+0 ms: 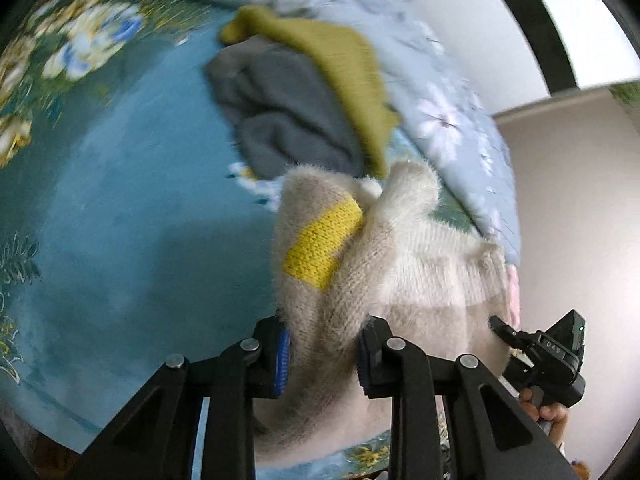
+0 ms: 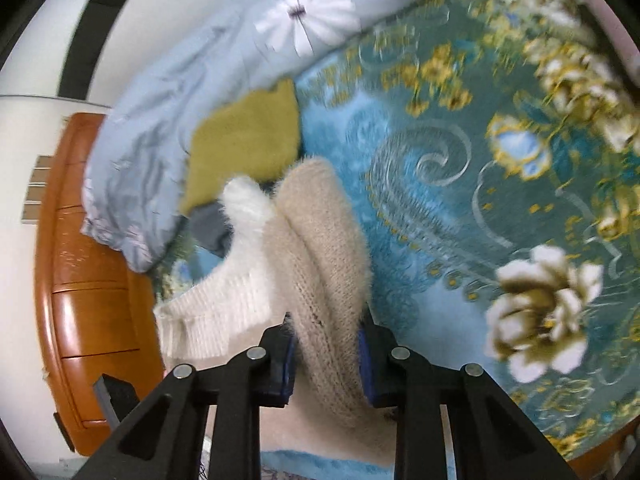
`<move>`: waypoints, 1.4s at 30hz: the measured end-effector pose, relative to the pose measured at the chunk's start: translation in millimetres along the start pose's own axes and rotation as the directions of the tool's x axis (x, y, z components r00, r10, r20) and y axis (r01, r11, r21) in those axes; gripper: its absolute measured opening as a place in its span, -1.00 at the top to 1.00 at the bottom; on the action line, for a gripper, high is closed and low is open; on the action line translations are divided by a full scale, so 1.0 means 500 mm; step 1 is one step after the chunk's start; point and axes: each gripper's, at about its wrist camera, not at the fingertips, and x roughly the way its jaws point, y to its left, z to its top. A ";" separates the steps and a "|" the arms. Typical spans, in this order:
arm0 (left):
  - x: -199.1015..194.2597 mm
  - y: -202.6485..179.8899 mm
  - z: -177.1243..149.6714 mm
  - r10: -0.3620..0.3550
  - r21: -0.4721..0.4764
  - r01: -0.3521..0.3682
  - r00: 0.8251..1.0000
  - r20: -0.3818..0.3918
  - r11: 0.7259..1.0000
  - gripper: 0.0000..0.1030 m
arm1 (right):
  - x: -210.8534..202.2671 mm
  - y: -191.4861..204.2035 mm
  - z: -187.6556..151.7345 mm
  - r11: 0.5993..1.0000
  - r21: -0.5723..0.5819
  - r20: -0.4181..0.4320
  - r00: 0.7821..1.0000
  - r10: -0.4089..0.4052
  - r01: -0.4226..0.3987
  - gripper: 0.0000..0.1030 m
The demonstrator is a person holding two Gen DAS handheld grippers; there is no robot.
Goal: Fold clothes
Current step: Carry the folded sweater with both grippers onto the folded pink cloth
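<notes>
Both pairs of jaws are closed on the same fuzzy cream sweater (image 1: 400, 264): the left gripper (image 1: 324, 356) pinches a thick bunch of it between its blue pads, and the right gripper (image 2: 326, 360) clamps a rolled beige fold the same way, so the garment hangs between the two and off the bed. Beneath and ahead of both sets of jaws spreads the teal floral bedspread (image 1: 120, 200), the largest thing in view. Beyond the jaws, along its far edge, lies a pale blue quilt (image 2: 168, 112) printed with white flowers. Ahead of the jaws, between sweater and quilt, sits a gray garment (image 1: 288, 120) with an olive knit piece (image 1: 340, 64) on top. To the left of the right jaws stands a wooden dresser (image 2: 92, 280). A yellow knit patch (image 1: 320, 240) marks the sweater just ahead of the left jaws. Each grip takes a bunched wad rather than a clean edge, so the knit could land twisted or creased, and its loose ribbed hem (image 2: 192, 320) might drag across the nearby pile. Small pale lettering shows on the right gripper's body in the left view, too small to read surely.
</notes>
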 end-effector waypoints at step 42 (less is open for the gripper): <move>0.345 -1.092 -0.357 -0.114 0.413 0.190 0.973 -0.201 0.891 0.47 | -0.853 -0.744 0.253 0.984 0.177 0.380 0.924 -0.037 -0.033 0.48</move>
